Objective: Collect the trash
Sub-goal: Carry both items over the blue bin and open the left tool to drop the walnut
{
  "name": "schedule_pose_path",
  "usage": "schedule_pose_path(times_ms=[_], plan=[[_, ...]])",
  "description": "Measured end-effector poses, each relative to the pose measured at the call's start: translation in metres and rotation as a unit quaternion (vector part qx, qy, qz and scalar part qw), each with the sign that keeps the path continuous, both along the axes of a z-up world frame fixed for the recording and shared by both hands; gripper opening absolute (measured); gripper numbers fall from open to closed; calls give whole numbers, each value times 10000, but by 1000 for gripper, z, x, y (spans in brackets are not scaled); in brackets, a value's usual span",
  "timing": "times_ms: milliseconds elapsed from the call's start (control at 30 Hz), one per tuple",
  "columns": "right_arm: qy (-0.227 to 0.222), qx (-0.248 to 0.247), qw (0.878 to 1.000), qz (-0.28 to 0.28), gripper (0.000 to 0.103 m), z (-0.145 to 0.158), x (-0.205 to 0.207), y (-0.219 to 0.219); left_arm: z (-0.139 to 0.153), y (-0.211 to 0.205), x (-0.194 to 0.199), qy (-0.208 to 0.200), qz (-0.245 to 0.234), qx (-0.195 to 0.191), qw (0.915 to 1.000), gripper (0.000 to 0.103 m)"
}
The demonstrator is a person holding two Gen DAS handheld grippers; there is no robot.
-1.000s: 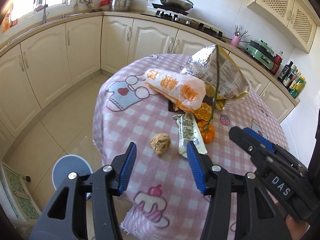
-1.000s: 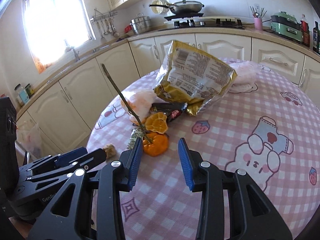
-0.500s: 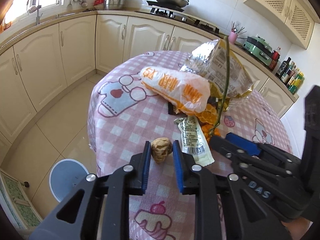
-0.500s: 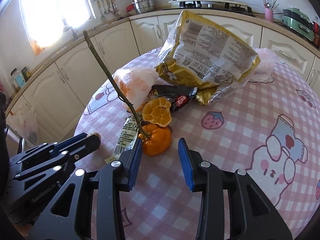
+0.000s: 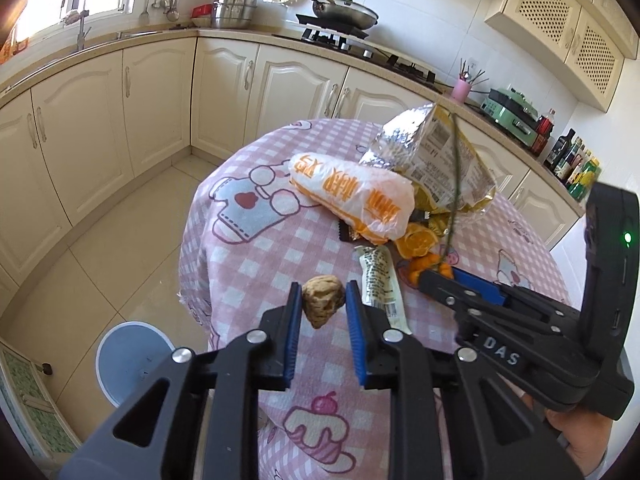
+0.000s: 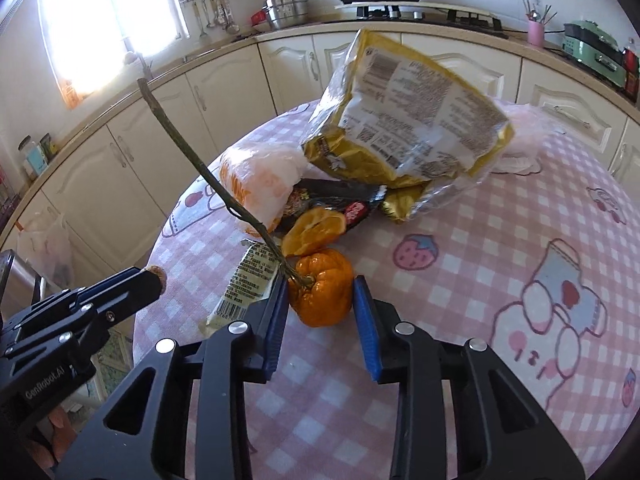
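Two tools work at the near edge of the round surface with its pink checked cloth. The left tool is clenched on a brown crumpled lump, both blue pads pressing its sides. The right tool is closing around a shrivelled orange with a long twig rising from its stalk; the left pad touches it, while the right pad looks just clear. Just beyond lie a small white wrapper, an orange peel, a dark wrapper, a white-and-orange bag and a big gold snack bag.
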State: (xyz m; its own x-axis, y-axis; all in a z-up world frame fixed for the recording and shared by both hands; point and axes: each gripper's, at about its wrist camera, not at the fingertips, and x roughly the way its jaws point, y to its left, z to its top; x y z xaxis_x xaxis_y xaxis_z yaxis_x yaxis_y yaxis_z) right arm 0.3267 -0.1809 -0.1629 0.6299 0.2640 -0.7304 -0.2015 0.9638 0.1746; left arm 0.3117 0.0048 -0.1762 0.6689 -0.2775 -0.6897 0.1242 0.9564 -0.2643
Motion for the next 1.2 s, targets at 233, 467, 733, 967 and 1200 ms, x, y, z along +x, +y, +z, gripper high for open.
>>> schedule_pose_path(times_ms=[233, 467, 733, 967, 1200], plan=[[-344, 122, 9993, -54, 31, 27, -26, -3, 17, 12, -16, -209, 86, -111, 9997, 21], [-591, 264, 9970, 413, 31, 48, -43, 35, 30, 44, -39, -371, 360, -192, 9985, 21], [-482, 312, 9913, 1182, 31, 46, -43, 117, 24, 108, -57, -309, 976, -169, 9946, 21], [-170, 331, 9845, 1714, 31, 20, -31, 183, -2, 171, -66, -19, 1573, -186, 9874, 21], [94, 359, 9785, 2029, 31, -10, -18, 240, -35, 224, -60, 296, 2018, -284, 9786, 21]])
